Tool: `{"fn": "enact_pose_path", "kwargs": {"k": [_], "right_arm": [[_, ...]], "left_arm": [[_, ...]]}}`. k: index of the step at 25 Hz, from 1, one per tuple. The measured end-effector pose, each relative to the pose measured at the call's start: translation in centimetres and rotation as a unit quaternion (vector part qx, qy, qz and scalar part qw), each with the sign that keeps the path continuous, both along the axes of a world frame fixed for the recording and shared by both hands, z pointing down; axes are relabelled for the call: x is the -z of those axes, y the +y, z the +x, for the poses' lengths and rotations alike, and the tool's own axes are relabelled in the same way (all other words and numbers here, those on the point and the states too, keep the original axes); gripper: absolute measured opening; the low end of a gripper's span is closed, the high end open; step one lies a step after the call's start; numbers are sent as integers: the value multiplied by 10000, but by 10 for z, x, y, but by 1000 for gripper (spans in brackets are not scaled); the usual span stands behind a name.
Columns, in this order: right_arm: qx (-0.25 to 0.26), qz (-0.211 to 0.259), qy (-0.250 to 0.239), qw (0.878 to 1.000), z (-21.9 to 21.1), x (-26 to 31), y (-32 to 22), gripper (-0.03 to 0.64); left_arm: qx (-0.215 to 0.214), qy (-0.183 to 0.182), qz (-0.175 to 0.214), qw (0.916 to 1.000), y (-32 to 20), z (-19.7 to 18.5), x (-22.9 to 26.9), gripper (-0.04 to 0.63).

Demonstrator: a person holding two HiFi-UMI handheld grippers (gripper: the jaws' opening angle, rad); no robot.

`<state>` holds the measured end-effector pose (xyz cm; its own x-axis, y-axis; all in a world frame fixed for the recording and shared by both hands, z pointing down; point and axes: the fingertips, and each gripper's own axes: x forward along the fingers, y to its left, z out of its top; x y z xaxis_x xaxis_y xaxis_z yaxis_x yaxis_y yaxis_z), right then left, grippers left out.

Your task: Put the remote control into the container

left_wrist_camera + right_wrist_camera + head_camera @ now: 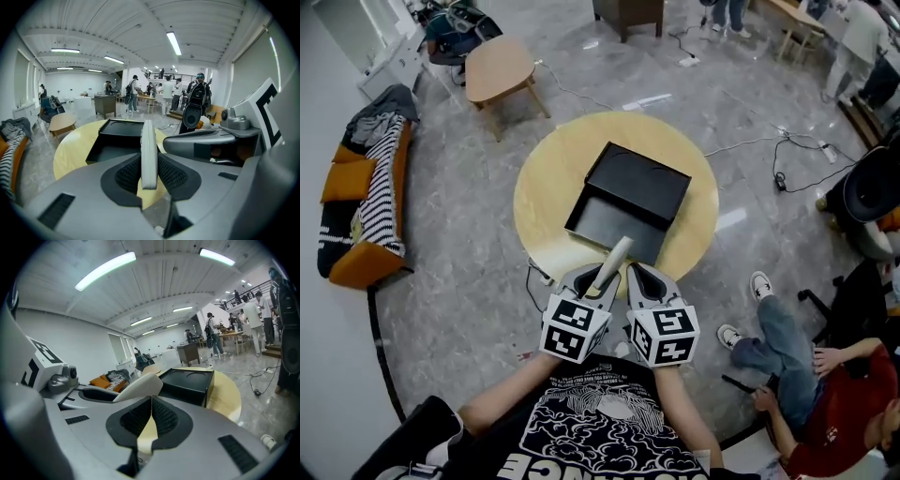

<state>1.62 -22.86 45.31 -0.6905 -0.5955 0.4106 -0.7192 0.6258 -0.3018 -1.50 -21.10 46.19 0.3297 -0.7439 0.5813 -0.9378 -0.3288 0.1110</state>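
The remote control (610, 265) is held by the left claw (604, 279), whose jaws are closed on its near end. Most of its length juts out past the pads towards the container (614, 223), above the near edge of the round tabletop (544, 187). The right claw (641, 277) is carried just beside it on the right, its jaws pressed together with nothing between them. The remote is judged to be light and stiff, a slim plastic bar with a smooth shell. It will not bend, but it could be expected to pivot or slide between the pads, since it is gripped at one end only. A hold nearer its middle, across the narrow sides, would be thought steadier. Little fragility is expected, so a low release into the black box should do. In the left gripper view the remote (148, 150) is seen edge-on, so its button face cannot be made out, and its near end is buried in the claw. Part of the container's near wall is covered by the remote and both claws. Whether the raised far part is a hinged lid or a second compartment cannot be told, nor whether the remote's tip is already over the box.
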Motion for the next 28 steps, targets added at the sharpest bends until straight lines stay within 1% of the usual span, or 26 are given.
{"fn": "enact_pose_path", "kwargs": {"k": [4, 8, 12, 15, 20, 24, 28], "right_arm": [[-329, -58, 73, 9994, -7, -6, -23, 25], [-727, -135, 139, 9972, -16, -13, -43, 25], [-1118, -199, 179, 9934, -25, -16, -61, 25], [-1406, -239, 195, 9896, -32, -17, -71, 25], [-1873, -286, 239, 9816, -34, -20, -85, 25], [-2169, -322, 259, 9753, -34, -24, -93, 25], [-2465, -295, 303, 9682, -34, -26, -99, 25]], "left_arm": [[-360, 2, -63, 9993, -24, -8, -7, 107], [-817, -29, -125, 9966, -47, -19, -15, 107], [-1272, -106, -197, 9916, -68, -31, -21, 107], [-1634, -201, -239, 9861, -80, -39, -25, 107], [-2344, -458, -314, 9705, -94, -44, -40, 107], [-2889, -771, -343, 9536, -103, -47, -54, 107], [-3314, -928, -377, 9382, -112, -50, -66, 107]]}}
